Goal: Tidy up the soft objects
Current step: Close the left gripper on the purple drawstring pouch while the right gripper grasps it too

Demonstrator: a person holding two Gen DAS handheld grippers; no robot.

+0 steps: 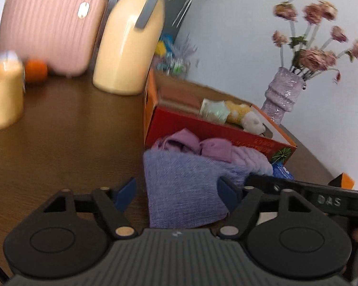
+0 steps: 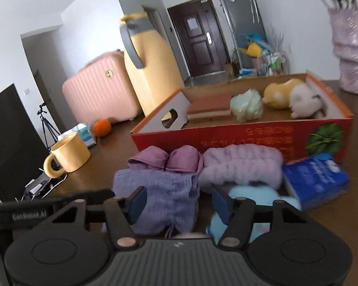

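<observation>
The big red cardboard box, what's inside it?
Inside the red cardboard box lie a brown layered sponge block, a pale green puffy ball, a yellow plush toy and a white plush toy. Anything beneath them is hidden.

red box (image 2: 250,133), lavender knit cloth (image 2: 160,195), ribbed pink suitcase (image 2: 95,95), orange fruit (image 2: 102,127).

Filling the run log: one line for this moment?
left gripper open over purple cloth | right gripper open | red box partly filled
</observation>
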